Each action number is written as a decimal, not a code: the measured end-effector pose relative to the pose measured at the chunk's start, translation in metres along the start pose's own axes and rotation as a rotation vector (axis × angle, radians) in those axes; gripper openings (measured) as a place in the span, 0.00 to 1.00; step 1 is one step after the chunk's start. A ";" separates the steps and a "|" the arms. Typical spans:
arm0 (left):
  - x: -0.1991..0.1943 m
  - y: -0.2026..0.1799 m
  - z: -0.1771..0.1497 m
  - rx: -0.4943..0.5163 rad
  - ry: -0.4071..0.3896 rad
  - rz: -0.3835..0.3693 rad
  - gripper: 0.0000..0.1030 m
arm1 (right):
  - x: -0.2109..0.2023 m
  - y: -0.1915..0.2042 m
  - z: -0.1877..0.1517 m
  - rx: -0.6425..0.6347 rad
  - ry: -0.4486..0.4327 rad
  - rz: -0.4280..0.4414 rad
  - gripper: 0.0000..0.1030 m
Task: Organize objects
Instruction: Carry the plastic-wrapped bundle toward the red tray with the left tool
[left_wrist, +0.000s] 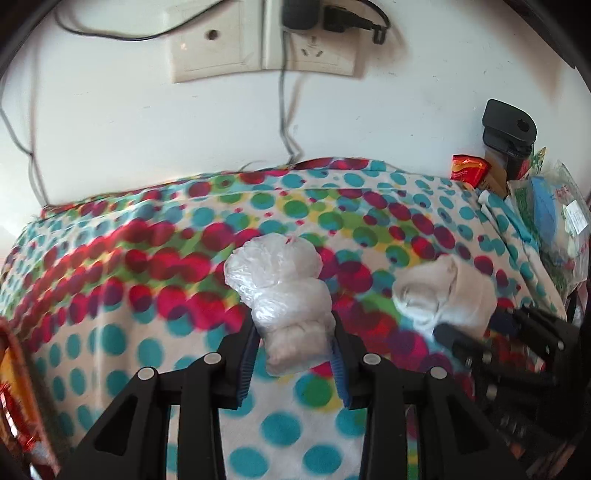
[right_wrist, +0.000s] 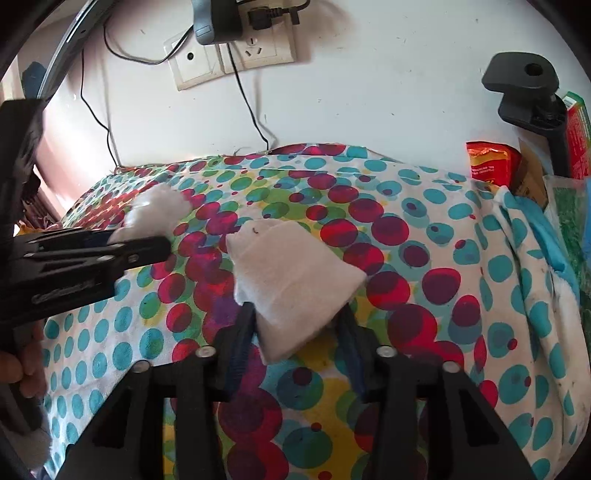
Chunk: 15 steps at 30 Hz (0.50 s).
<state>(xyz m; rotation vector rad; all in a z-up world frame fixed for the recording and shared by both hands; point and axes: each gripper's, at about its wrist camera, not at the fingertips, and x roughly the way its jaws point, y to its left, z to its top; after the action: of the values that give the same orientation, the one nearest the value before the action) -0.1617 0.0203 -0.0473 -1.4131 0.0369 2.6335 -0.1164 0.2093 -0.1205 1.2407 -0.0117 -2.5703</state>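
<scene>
Two tools are at work over a dotted cloth (left_wrist: 110, 332) that covers what looks like a desk against a white wall (left_wrist: 147, 122). In the left wrist view the left tool (left_wrist: 293, 343) is clamped on the near end of a white bundle wrapped in clear plastic (left_wrist: 280, 280), its blue-lined pads pressing both sides while the rest of the bundle sticks out ahead over the red and teal dots. In the right wrist view the right tool (right_wrist: 297, 328) has a folded white cloth pad (right_wrist: 291, 273) between its jaws; the left pad touches it, but whether the right one presses on it I cannot tell, so the grip is unclear. The pad lies tilted, one corner toward the wall. The bundle sits left of the pad, near but apart. Fingers of a hand (right_wrist: 22, 373) show at the left edge of the right wrist view. Beyond, at the cloth's right end, stand a red snack packet (right_wrist: 491, 162), a black clamp (right_wrist: 524, 85) and some plastic bags (left_wrist: 561, 229). On the wall above are sockets (left_wrist: 258, 40) with plugs and cables hanging down
</scene>
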 end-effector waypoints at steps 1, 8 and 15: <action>-0.005 0.004 -0.004 -0.002 0.002 0.007 0.35 | -0.001 0.001 0.000 -0.001 -0.003 -0.005 0.36; -0.061 0.024 -0.029 0.000 -0.056 0.053 0.36 | 0.001 0.001 -0.002 0.014 0.000 -0.026 0.35; -0.114 0.037 -0.051 -0.001 -0.094 0.080 0.36 | 0.000 0.002 -0.003 0.023 -0.003 -0.039 0.35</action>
<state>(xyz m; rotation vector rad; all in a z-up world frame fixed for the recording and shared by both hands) -0.0628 -0.0346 0.0175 -1.3134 0.0841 2.7615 -0.1138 0.2079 -0.1224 1.2577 -0.0182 -2.6120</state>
